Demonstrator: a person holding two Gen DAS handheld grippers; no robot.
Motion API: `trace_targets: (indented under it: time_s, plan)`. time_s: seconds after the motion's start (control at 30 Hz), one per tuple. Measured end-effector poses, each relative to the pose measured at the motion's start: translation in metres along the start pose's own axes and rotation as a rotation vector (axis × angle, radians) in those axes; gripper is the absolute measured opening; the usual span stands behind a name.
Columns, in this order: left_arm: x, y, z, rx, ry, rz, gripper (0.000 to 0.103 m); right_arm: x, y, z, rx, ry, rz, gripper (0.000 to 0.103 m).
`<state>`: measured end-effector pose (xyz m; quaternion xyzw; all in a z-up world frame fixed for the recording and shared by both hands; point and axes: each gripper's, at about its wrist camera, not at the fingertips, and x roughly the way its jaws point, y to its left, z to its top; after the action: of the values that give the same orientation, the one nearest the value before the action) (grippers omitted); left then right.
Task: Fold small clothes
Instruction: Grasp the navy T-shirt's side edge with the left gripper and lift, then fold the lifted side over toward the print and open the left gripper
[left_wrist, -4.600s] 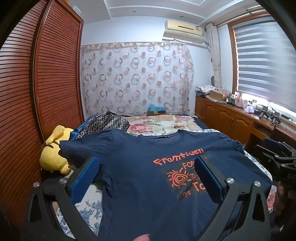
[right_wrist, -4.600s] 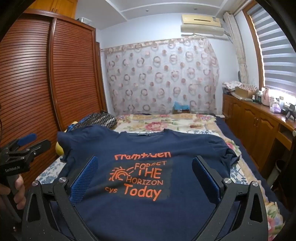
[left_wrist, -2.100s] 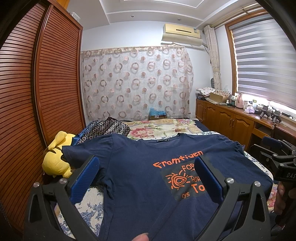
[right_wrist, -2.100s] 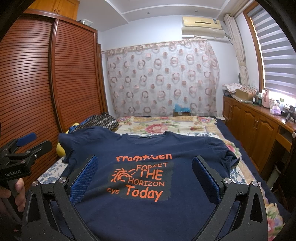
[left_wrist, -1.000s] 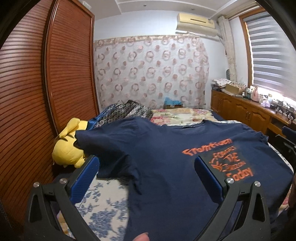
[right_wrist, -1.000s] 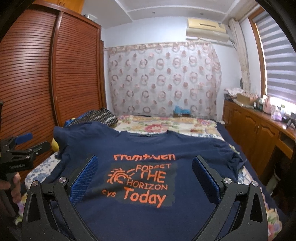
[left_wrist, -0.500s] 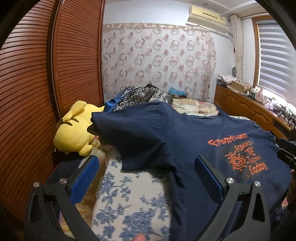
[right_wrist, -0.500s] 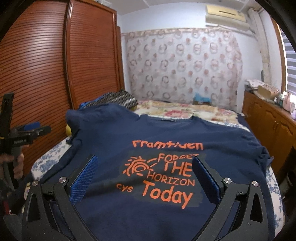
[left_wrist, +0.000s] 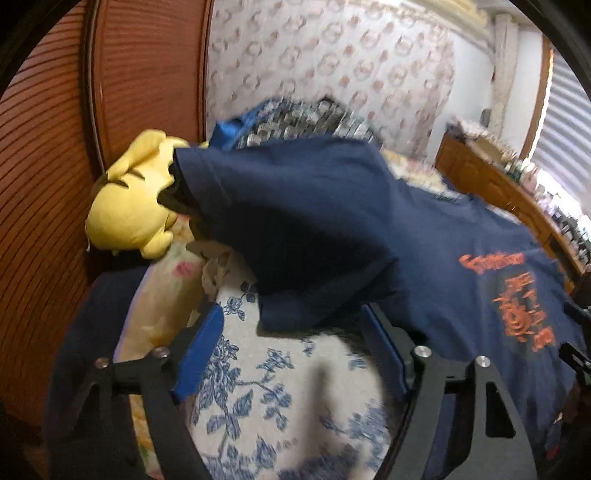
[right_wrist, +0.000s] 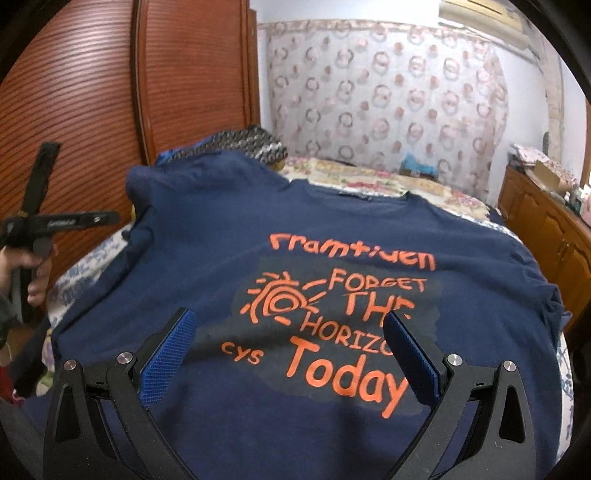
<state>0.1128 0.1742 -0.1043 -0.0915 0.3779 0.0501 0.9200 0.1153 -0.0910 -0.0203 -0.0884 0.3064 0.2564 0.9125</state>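
A navy T-shirt (right_wrist: 207, 266) with orange lettering lies face up on the bed, collar toward the far curtain. My right gripper (right_wrist: 290, 339) hovers open low over the printed chest, nothing between its blue pads. In the left wrist view the T-shirt (left_wrist: 424, 258) shows its left sleeve (left_wrist: 295, 229), draped toward a yellow plush toy. My left gripper (left_wrist: 291, 347) is just in front of the sleeve's lower hem and its jaws are closing. The hem lies at the fingertips and the pads do not press on it. A hand holds the left gripper (right_wrist: 55, 221) in the right wrist view.
The yellow plush toy (left_wrist: 129, 206) and a dark patterned cushion (right_wrist: 243, 144) lie at the bed's far left against the wooden wardrobe (right_wrist: 92, 92). The blue floral bedsheet (left_wrist: 258, 387) shows beside the shirt. A wooden cabinet (right_wrist: 546, 229) runs along the right.
The left gripper has swung left and down to the sleeve, and its jaws have narrowed. The right gripper has dropped closer to the shirt's print.
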Motion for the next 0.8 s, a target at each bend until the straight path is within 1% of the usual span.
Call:
trace_targets:
  time_s: [0.13,0.17,0.23,0.3,0.33,0.4,0.47,0.5,0.53,0.6,0.63,0.7,0.8]
  plan:
    - [0.023,0.0,-0.005,0.002,0.074,0.024,0.072,0.005,0.005,-0.002,-0.028,0.016,0.0,0.103]
    - [0.024,0.0,-0.005,0.015,0.068,0.037,0.072,0.006,0.005,-0.002,-0.031,0.019,0.0,0.103]
    - [0.025,-0.005,-0.004,0.033,0.084,0.054,0.072,0.008,0.004,-0.003,-0.025,0.027,0.004,0.103]
    - [0.027,-0.008,-0.004,0.072,0.089,0.074,0.072,0.009,0.004,-0.003,-0.023,0.033,0.005,0.103]
    - [0.027,-0.009,-0.004,0.073,0.089,0.067,0.071,0.008,0.003,-0.004,-0.022,0.033,0.007,0.103]
    - [0.026,-0.006,-0.003,0.08,0.083,0.057,0.061,0.007,0.003,-0.004,-0.021,0.032,0.007,0.103]
    - [0.026,-0.005,0.0,0.082,0.08,0.05,0.04,0.009,0.003,-0.003,-0.017,0.038,0.004,0.103]
    - [0.026,-0.006,0.001,0.088,0.08,0.044,0.033,0.011,0.002,-0.003,-0.012,0.042,0.007,0.103]
    - [0.026,-0.006,0.002,0.092,0.079,0.048,0.022,0.011,0.002,-0.003,-0.01,0.044,0.007,0.103]
    - [0.026,-0.007,0.003,0.108,0.077,0.049,0.015,0.012,0.001,-0.003,-0.004,0.047,0.014,0.103]
    - [0.023,-0.008,0.004,0.12,0.064,0.053,0.009,0.012,0.0,-0.002,0.0,0.048,0.016,0.103]
    - [0.014,-0.011,0.009,0.126,0.032,0.036,0.006,0.013,-0.001,-0.003,0.005,0.047,0.017,0.103]
    - [-0.008,-0.022,0.018,0.155,-0.03,0.033,0.005,0.013,-0.001,-0.003,0.007,0.049,0.018,0.103]
